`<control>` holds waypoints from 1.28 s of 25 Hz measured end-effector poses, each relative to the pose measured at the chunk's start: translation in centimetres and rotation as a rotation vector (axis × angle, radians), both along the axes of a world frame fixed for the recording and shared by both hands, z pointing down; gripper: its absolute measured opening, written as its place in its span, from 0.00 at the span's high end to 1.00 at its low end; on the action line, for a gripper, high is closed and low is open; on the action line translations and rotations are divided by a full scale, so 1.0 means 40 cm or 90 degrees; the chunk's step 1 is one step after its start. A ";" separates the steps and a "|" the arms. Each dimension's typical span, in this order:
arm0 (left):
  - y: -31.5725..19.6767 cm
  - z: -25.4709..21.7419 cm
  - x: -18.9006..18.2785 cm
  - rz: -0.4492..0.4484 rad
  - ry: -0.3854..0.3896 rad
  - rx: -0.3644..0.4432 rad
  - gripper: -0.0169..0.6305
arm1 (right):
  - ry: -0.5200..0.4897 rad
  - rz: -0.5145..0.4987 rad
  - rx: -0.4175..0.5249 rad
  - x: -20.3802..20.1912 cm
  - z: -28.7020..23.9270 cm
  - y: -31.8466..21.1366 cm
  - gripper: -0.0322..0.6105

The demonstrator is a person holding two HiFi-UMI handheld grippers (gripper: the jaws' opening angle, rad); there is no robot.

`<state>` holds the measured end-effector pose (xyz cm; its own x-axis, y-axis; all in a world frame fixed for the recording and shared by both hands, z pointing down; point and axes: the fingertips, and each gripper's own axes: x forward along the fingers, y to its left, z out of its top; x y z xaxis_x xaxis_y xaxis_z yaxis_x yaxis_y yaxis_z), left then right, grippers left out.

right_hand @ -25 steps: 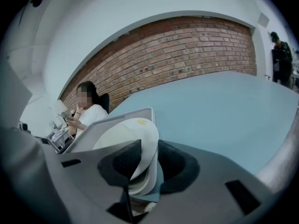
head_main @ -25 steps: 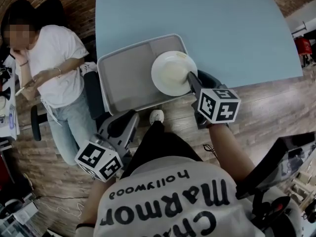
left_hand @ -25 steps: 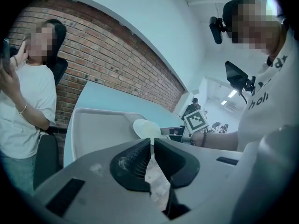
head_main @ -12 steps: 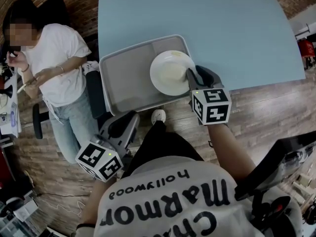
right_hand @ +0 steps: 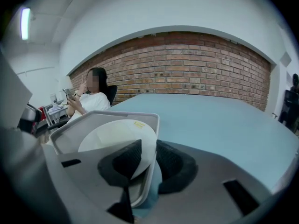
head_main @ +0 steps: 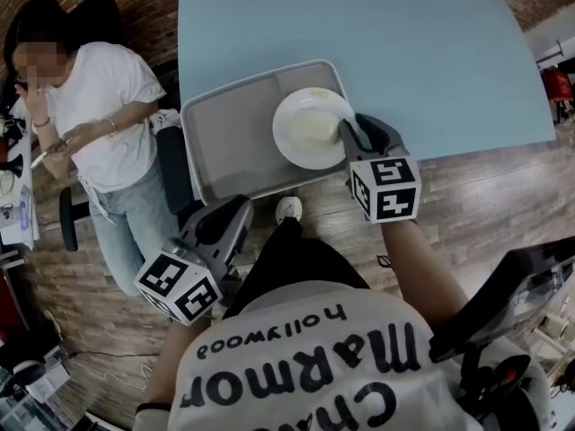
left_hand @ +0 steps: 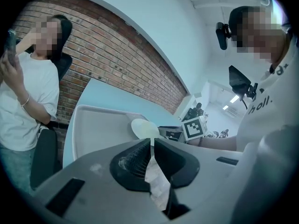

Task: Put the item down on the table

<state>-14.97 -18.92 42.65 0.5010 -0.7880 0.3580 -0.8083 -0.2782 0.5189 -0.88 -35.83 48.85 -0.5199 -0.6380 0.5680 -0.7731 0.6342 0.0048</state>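
While the right gripper point(head_main: 347, 138) clamps the round white plate point(head_main: 308, 129) over the grey rectangular tray point(head_main: 225, 146) at centre frame, the plate is not yet set down; the left gripper point(left_hand: 152, 143) is closed and empty.

Table point(head_main: 404, 43) far and right of the tray point(head_main: 225, 142) — open blue top, free passage. The tray's left half is bare, but its raised rim walls it in. Right gripper point(head_main: 345, 135) clamps the plate point(head_main: 305, 128) at the tray's right end, close to the rim. Left side — seated person point(head_main: 99, 124) close by the table's edge.
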 end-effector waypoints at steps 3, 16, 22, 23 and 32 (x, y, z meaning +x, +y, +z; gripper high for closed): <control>0.009 -0.004 -0.011 -0.006 0.004 0.004 0.93 | -0.031 0.007 -0.016 0.007 -0.015 0.009 0.80; 0.090 -0.076 0.050 0.014 0.012 0.053 0.93 | -0.134 0.027 -0.078 0.092 -0.077 0.126 0.84; 0.172 -0.116 0.059 -0.008 0.012 0.079 0.94 | -0.187 -0.007 -0.114 0.098 -0.122 0.248 0.86; 0.185 -0.121 0.062 -0.014 0.010 0.083 0.95 | -0.189 -0.014 -0.113 0.104 -0.132 0.270 0.86; 0.301 -0.167 0.130 -0.039 -0.009 0.142 0.96 | -0.222 -0.079 -0.088 0.141 -0.231 0.443 0.92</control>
